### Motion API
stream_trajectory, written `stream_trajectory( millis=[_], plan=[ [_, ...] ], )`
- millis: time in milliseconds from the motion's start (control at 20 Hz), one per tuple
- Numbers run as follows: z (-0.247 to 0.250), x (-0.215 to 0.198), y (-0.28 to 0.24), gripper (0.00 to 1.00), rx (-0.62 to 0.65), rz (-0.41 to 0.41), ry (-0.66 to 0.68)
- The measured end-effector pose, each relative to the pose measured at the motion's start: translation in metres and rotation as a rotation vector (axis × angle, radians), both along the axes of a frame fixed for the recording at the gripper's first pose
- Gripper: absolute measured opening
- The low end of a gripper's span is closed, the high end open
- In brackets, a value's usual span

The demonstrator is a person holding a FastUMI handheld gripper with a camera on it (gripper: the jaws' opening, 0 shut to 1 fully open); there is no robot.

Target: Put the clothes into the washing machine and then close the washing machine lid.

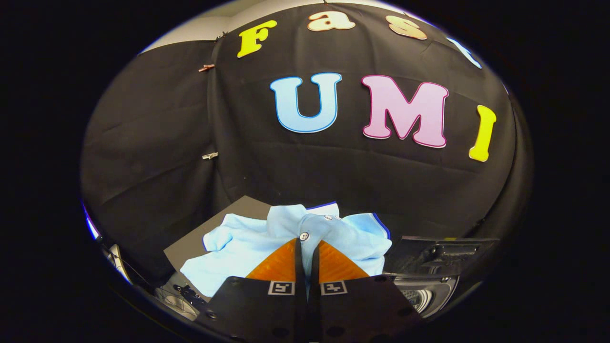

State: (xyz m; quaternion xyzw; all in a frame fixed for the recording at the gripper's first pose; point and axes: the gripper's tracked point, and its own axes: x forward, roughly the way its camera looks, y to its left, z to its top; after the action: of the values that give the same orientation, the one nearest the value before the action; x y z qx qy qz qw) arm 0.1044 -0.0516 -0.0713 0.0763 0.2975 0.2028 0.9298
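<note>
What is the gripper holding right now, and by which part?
The gripper is shut on the shirt, pinching the button placket just below the collar.

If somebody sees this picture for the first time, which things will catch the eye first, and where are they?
The light blue shirt stands out first: it lies crumpled on a dark board, just ahead of the fingers. The gripper has its fingers nearly closed, with a fold of the shirt beside a white button pinched at their tips. To the right of the fingers, lower down, the washing machine shows its opening, its dark lid raised.
</note>
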Motion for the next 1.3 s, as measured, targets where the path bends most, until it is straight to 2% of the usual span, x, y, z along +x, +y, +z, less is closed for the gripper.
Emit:
stream_trajectory(
  millis=[200,400,650,850,1100,1300],
  plan=[
    [0.005,-0.004,-0.018,0.05,0.021,0.038,-0.030],
    [0.011,-0.008,-0.042,0.05,0.087,0.041,-0.020],
    [0.003,-0.004,-0.102,0.05,0.156,-0.007,0.023],
    [-0.019,0.004,-0.162,0.05,0.147,-0.039,0.040],
    [-0.033,0.001,-0.216,0.05,0.119,-0.041,0.026],
    [-0.042,0.002,-0.263,0.05,0.117,-0.096,0.044]
  ],
)
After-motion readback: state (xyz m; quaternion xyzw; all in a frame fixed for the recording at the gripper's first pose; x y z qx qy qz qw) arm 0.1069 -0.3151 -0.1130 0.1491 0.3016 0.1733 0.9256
